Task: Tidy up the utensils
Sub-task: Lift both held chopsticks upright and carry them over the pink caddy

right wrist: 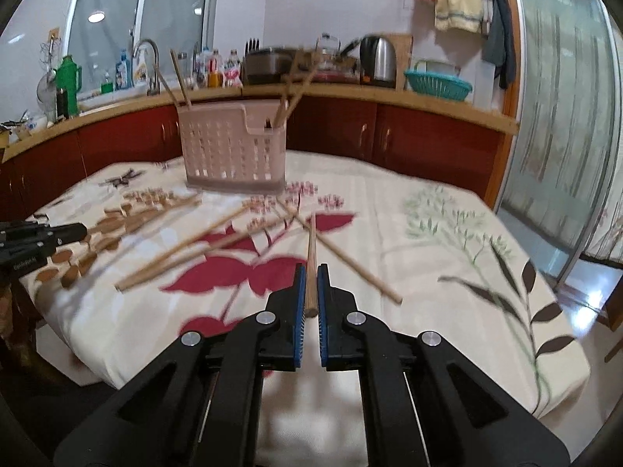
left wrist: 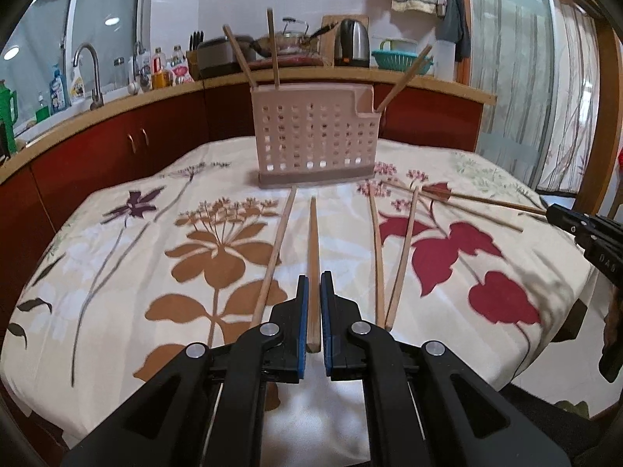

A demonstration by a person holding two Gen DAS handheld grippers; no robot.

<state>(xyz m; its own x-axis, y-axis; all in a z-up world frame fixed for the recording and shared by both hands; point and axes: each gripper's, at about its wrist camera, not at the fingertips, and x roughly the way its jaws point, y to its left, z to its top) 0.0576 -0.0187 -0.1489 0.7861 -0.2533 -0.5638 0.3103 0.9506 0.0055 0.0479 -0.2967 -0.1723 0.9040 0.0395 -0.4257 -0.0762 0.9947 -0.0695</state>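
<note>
Both grippers clamp 1 chopstick each.
Left gripper (left wrist: 314, 284) grips a chopstick (left wrist: 312, 241); right gripper (right wrist: 310, 276) grips another chopstick (right wrist: 311, 257); holder (left wrist: 313, 136) stands ahead.

The utensil holder (left wrist: 313, 136) stands at the far side of the worktop (left wrist: 117, 241). Chopsticks (left wrist: 274, 48) stand in it. More chopsticks (left wrist: 375, 249) lie before it.

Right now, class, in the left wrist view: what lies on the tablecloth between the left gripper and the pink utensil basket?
The chopstick clamped in the left gripper spans most of it. Beyond its tip, bare floral tablecloth runs to the pink utensil basket.
</note>
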